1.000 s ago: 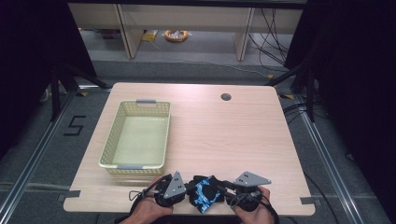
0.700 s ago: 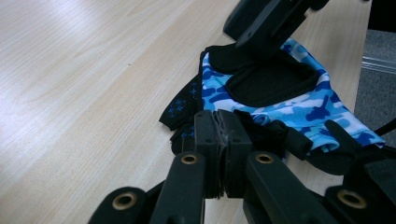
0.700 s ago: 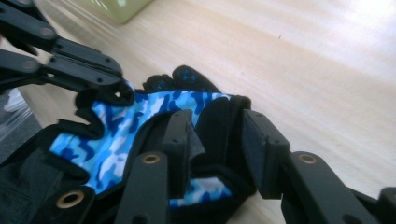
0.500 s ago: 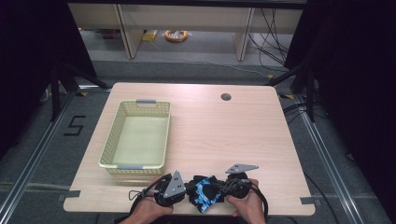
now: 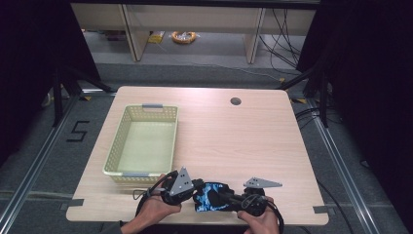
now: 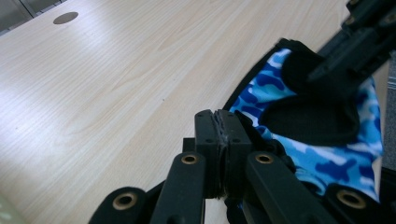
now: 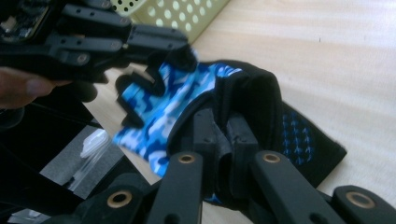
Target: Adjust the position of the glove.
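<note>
Now right tongs newly closed on glove.

The glove's middle lies hidden beneath both claws in the high view.

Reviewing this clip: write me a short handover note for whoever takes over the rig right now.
Left tongs: shut on an edge of the blue camouflage glove.
Right tongs: jaws have just been closing, now pinching the glove's black edge.
Glove: at the table's near edge, held between both tongs.
Yellow basket: at the table's left, nothing in it.
Done: both grips on the glove.
Left: likely move the glove into the basket and release.
</note>
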The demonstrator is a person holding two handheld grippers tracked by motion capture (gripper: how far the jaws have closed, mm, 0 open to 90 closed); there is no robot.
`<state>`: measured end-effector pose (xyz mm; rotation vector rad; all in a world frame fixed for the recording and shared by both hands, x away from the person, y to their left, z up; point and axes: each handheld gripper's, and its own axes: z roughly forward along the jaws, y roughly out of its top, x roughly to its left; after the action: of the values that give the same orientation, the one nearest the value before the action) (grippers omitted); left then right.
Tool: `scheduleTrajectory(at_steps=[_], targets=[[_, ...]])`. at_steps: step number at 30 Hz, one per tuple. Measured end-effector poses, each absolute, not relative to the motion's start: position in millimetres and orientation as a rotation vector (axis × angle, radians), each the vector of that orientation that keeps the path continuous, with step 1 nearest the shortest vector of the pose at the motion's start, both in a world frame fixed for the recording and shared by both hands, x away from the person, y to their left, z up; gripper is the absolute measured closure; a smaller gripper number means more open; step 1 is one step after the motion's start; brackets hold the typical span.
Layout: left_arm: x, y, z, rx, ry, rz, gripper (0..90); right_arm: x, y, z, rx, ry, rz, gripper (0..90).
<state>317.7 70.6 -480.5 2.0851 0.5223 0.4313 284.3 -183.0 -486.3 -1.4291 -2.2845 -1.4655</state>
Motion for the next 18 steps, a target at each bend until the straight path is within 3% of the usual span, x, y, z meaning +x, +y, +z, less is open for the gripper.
scheduleTrajectory(at_steps=[18], targets=[[335.4,56.1,-500.4,2.101,0.541,0.380,86.1,280.3,-192.7,-502.7,-1.519,-2.247,-1.444,80.4]])
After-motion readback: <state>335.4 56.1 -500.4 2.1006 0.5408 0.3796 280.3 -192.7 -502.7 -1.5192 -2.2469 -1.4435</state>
